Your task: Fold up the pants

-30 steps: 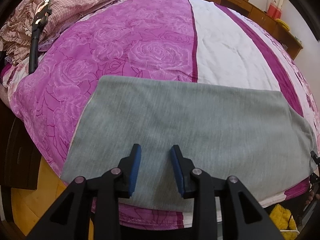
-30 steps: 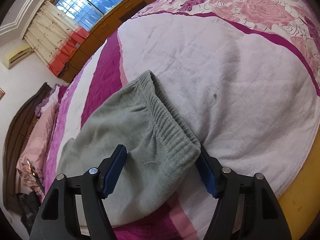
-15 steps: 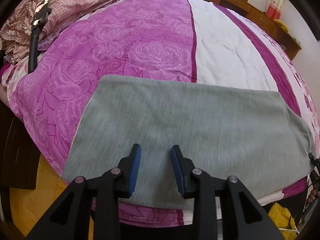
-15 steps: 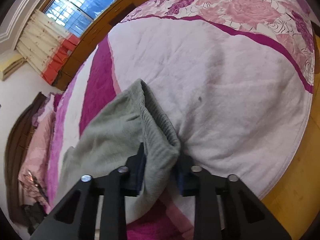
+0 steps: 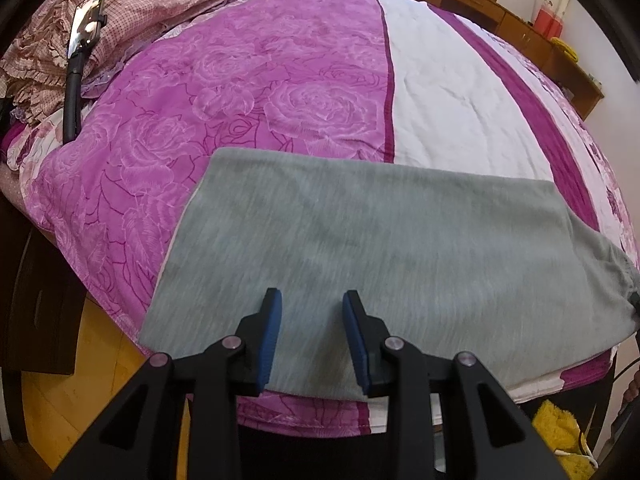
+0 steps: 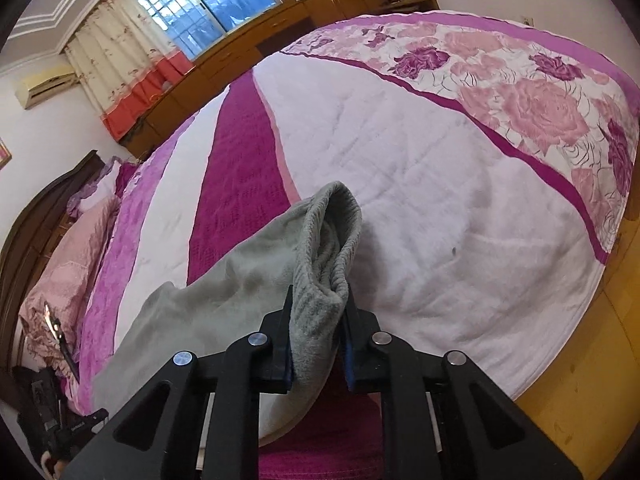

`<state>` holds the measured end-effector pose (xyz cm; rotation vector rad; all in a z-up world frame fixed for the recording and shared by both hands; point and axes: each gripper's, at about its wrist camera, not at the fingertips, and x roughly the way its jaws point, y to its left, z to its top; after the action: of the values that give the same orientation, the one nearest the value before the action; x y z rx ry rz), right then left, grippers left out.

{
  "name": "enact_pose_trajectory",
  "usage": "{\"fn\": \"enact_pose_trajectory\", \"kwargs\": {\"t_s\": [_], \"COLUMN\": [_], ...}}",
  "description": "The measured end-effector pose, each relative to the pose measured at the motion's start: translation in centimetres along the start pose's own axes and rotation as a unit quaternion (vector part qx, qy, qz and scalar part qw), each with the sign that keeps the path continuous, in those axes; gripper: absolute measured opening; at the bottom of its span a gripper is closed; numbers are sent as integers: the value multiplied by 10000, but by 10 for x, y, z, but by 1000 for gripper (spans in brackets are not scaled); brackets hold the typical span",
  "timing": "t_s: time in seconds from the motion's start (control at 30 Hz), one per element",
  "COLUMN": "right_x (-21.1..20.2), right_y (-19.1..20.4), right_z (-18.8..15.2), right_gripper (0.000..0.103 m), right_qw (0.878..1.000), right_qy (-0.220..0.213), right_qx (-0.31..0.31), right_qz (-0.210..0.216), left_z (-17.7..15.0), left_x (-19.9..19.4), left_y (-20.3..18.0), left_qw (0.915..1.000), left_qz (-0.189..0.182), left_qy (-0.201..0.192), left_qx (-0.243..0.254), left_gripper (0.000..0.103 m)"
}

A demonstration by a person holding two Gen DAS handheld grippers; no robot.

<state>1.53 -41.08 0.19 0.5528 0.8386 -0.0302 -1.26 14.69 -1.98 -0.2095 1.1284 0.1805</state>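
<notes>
Grey pants (image 5: 380,248) lie folded lengthwise in a long flat band across the near edge of the bed (image 5: 280,100). My left gripper (image 5: 310,296) hovers over their near hem, jaws apart, with nothing between the blue pads. In the right wrist view my right gripper (image 6: 318,296) is closing on the ribbed waistband (image 6: 336,232). The pads press on it from both sides, and the bunched cloth is lifted off the white part of the cover. The rest of the pants (image 6: 224,300) trails down to the left.
A phone on a black stick (image 5: 86,20) leans against the pink pillows (image 5: 160,0) at the far left. The bed's near edge drops to a wooden floor (image 5: 80,392). A yellow fluffy thing (image 5: 560,432) lies on the floor at the right. Wooden cabinets (image 6: 260,52) line the far wall.
My right gripper closed on the waistband and rose, pulling that end of the pants up off the bed. The left gripper stayed still and open.
</notes>
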Motion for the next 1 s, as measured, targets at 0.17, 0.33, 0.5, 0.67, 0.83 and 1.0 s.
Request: {"fn": "enact_pose_trajectory", "kwargs": {"t_s": [0.17, 0.33, 0.5, 0.67, 0.83, 1.0], "right_x": [1, -5, -18, -27, -32, -30], "right_y": [-1, 9, 38, 78, 129, 178], "right_z": [-2, 2, 5, 8, 3, -9], "right_gripper": [10, 10, 10, 10, 10, 10], "right_qw": [10000, 9998, 9976, 9914, 9794, 9639], "right_qy": [19, -85, -224, -262, -187, -10], "right_qx": [41, -131, -601, -1155, -1763, -2302], "right_qz": [-22, 99, 265, 560, 965, 1339], "left_z": [0, -1, -1, -1, 0, 1], "left_x": [0, -1, -1, -2, -5, -9], "left_y": [0, 0, 0, 1, 5, 9], "left_qw": [10000, 10000, 10000, 10000, 10000, 10000], "left_qz": [4, 16, 24, 35, 35, 39], "left_qy": [6, 6, 13, 11, -7, -37], "left_qx": [-2, -9, 0, -12, -39, -83], "left_gripper": [33, 33, 33, 33, 33, 33]}}
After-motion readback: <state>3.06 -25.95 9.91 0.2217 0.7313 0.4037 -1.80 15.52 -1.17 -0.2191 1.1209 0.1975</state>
